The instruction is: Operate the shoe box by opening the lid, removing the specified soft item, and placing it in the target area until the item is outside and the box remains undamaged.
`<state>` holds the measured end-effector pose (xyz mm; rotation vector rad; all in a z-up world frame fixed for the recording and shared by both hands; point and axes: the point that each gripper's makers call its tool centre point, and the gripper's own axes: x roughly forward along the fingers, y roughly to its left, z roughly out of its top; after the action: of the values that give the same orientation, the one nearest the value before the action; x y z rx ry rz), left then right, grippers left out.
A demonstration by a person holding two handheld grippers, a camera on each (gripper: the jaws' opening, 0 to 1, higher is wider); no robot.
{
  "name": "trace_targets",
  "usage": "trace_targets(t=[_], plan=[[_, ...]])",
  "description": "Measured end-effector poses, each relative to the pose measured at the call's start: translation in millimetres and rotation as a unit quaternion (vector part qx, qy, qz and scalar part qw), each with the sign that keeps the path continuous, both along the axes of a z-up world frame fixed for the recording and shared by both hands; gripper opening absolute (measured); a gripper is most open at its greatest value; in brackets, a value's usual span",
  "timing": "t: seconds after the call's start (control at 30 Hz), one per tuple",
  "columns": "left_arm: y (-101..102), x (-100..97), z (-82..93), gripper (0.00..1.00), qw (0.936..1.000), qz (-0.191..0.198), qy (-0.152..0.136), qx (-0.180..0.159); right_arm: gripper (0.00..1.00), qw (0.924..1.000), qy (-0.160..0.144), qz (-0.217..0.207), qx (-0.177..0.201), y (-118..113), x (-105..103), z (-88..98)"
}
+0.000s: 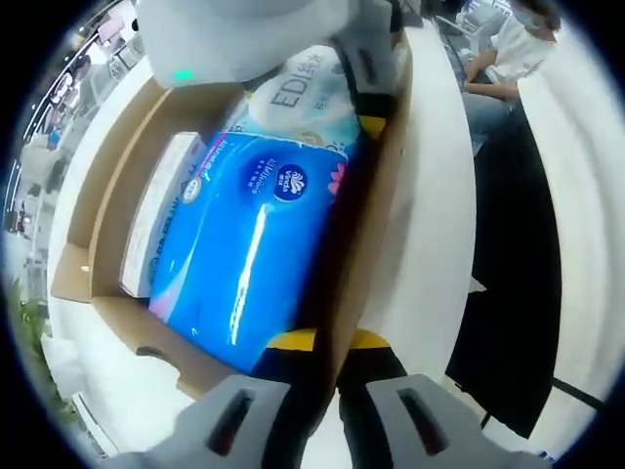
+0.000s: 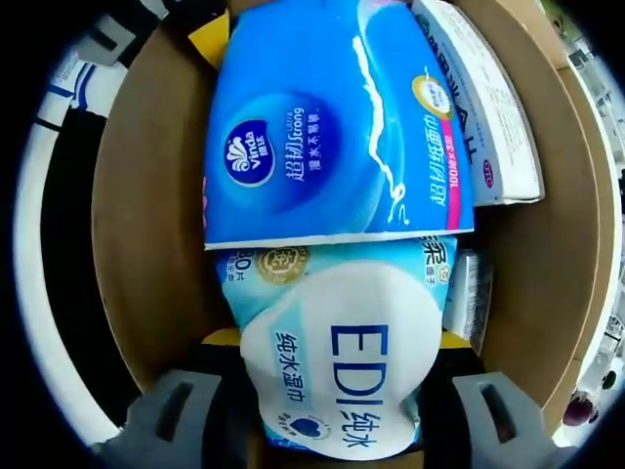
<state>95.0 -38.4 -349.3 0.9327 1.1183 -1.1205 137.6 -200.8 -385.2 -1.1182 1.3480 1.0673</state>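
Jaws of your right gripper stand wide, straddling the wipes in the box; your left gripper pinches the box wall beside the tissue pack.

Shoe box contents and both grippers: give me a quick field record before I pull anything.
box: open brown cardboard shoe box, lid not over the contents
top item: glossy blue Vinda soft tissue pack
second item: pale blue and white EDI wet-wipe pack
third item: white flat carton against the box wall beside the blue pack
right gripper: jaws either side of the wet-wipe pack, contact unclear
left gripper: astride the box's side wall
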Motion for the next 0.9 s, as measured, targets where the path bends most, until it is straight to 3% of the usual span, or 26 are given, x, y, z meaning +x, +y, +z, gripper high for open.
trace_targets(t=[0.5,0.77,0.9], plan=[[1.0,-0.3,-0.5,0.05,1.0000,0.005,-0.006,0.000,0.63,0.9994,-0.011,-0.006,0.033,2.8,-1.1,5.4],[0.8,0.9,-0.2,0.05,1.0000,0.004,-0.006,-0.002,0.62,0.9973,-0.007,-0.019,0.071,3.1,-0.6,20.5],[0.7,1.5,-0.3,0.05,1.0000,0.008,-0.002,-0.001,0.62,0.9955,-0.024,-0.020,0.090,3.5,-0.1,29.4]])
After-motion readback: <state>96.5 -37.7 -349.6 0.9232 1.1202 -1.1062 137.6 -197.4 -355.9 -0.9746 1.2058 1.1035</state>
